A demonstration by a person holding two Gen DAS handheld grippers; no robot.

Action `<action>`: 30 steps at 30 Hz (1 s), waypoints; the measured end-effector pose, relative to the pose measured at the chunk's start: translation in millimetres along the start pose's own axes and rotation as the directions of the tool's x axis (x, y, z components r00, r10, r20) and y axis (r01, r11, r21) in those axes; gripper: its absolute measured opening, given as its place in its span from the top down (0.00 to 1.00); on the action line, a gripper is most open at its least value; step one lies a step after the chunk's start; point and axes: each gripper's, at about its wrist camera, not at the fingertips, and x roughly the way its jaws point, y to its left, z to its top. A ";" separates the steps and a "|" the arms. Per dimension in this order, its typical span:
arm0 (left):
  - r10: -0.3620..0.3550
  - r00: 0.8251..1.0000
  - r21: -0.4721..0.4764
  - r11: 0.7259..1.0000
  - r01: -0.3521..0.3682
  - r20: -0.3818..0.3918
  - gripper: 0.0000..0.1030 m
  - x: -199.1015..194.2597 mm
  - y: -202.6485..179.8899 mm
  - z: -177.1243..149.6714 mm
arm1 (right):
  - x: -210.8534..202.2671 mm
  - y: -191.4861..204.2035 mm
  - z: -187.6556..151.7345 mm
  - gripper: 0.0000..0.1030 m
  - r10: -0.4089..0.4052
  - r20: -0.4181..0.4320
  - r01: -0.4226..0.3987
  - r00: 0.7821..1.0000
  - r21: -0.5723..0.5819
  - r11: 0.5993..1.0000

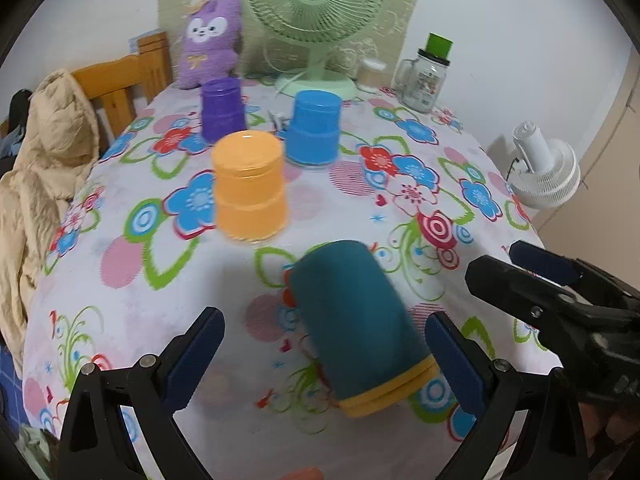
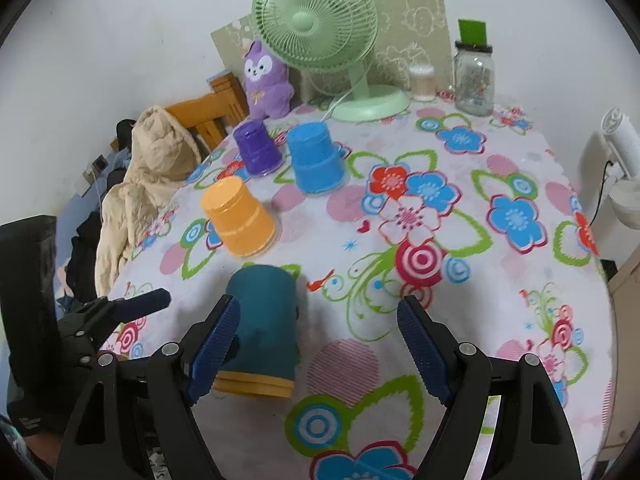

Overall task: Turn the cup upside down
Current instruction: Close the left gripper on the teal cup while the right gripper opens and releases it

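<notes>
- Table (image 1: 400,128): flowered cloth; carries all the cups.
- Fan (image 1: 316,8): green, at the far edge, well clear of the work.
- Left gripper (image 1: 324,360): jaws wide, holding nothing; teal cup lies between the fingers, its rim just beside the right-side pad, contact not certain.
- Right gripper (image 2: 320,344): jaws wide, holding nothing; the cup sits at its left finger, partly behind it, mostly outside the gap.
- Teal cup (image 1: 356,320): tilted, yellow rim toward the camera, near table edge; blurred.
- Orange cup (image 1: 248,184), blue cup (image 1: 314,128), purple cup (image 1: 222,108): already mouth-down, beyond.
- Step, as judged: centre the left jaws on the mid-body, close squarely, lift clear, rotate mouth-down, set near the orange cup without knocking it.
</notes>
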 end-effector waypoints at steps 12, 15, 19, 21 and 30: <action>-0.013 0.998 -0.011 1.000 0.013 -0.061 0.02 30.6 -16.6 11.8 | -8.0 -23.9 -9.0 0.19 -0.042 0.003 0.042 0.999 0.010 0.999; -0.008 0.996 -0.013 1.000 0.007 -0.085 0.02 39.1 -17.0 10.8 | -7.6 -24.0 -10.1 0.19 -0.033 0.000 0.033 0.999 0.009 0.999; -0.006 0.994 -0.020 1.000 0.004 -0.107 0.02 47.5 -16.0 10.6 | -10.6 -25.4 -10.3 0.19 -0.056 0.012 0.056 0.998 0.000 0.998; 0.006 0.994 -0.017 1.000 -0.008 -0.113 0.02 51.5 -16.0 11.1 | -11.7 -27.4 -10.9 0.19 -0.062 0.015 0.062 0.998 -0.003 0.998; -0.005 0.986 -0.048 0.999 -0.003 -0.168 0.02 68.9 -12.5 13.2 | -16.0 -40.0 -18.4 0.19 -0.066 0.009 0.066 0.998 0.017 0.998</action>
